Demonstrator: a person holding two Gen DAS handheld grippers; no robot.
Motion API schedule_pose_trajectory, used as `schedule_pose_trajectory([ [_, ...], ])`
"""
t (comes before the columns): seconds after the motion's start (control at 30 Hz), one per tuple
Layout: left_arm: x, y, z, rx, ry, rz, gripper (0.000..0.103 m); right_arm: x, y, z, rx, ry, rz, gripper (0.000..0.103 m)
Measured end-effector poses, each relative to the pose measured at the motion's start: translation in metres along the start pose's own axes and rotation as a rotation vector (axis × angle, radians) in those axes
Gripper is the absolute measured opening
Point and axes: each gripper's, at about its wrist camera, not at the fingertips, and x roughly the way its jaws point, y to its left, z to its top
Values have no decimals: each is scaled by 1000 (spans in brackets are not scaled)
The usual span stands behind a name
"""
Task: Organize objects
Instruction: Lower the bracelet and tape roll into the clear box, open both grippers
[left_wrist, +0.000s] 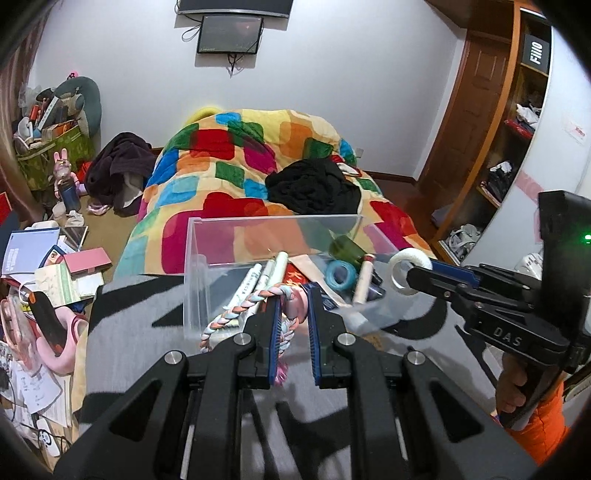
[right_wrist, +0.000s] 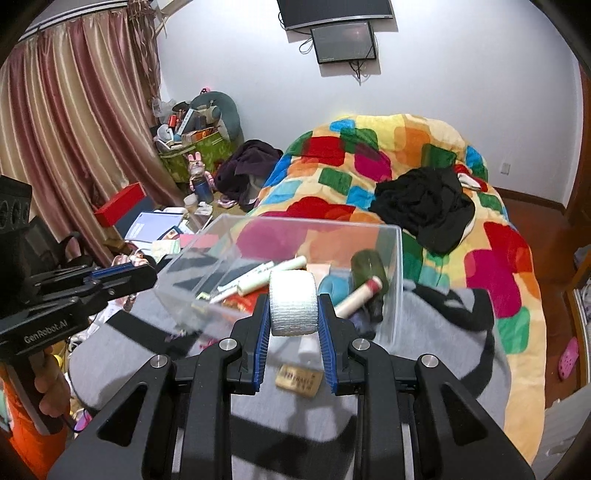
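Observation:
A clear plastic box (left_wrist: 195, 273) (right_wrist: 397, 280) stands on a grey and black cloth. It holds white pens (left_wrist: 258, 275), a blue tape ring (left_wrist: 341, 275), a green bottle (right_wrist: 367, 269) and a cream tube (right_wrist: 358, 295). My left gripper (left_wrist: 293, 295) is shut on a pastel braided headband (left_wrist: 240, 308) at the box's near wall. My right gripper (right_wrist: 293, 302) is shut on a white tape roll (right_wrist: 293, 304), held just above the box's near edge; the roll also shows in the left wrist view (left_wrist: 408, 271).
A small tan tag (right_wrist: 297, 380) lies on the cloth (right_wrist: 424, 350) under my right gripper. A colourful quilt (left_wrist: 236, 177) with black clothing (left_wrist: 314, 184) lies behind the box. Papers, books and pink items (left_wrist: 55, 280) clutter the floor to the left.

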Motion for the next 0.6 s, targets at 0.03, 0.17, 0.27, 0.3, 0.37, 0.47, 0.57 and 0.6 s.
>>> schedule_pose_trajectory([
  [0.03, 5, 2, 2, -1, 7, 0, 13, 3, 0, 2, -2, 5, -5, 22],
  [0.17, 30, 11, 9, -15, 53, 11, 13, 23, -3, 9, 1, 40, -27, 22],
  [0.27, 48, 17, 12, -40, 93, -8, 13, 37, -7, 9, 9, 69, -36, 22],
  [0.3, 54, 19, 12, -47, 104, -12, 13, 42, -9, 8, 13, 80, -37, 22],
  [0.37, 61, 20, 11, -48, 118, -10, 13, 50, -11, 7, 20, 100, -38, 22],
  [0.47, 70, 17, 10, -39, 136, -17, 13, 61, -14, 5, 28, 122, -34, 22],
  [0.57, 74, 13, 9, -26, 152, -27, 13, 70, -14, 3, 30, 143, -35, 22],
  [0.6, 75, 11, 8, -21, 155, -29, 13, 72, -14, 2, 28, 149, -37, 22],
])
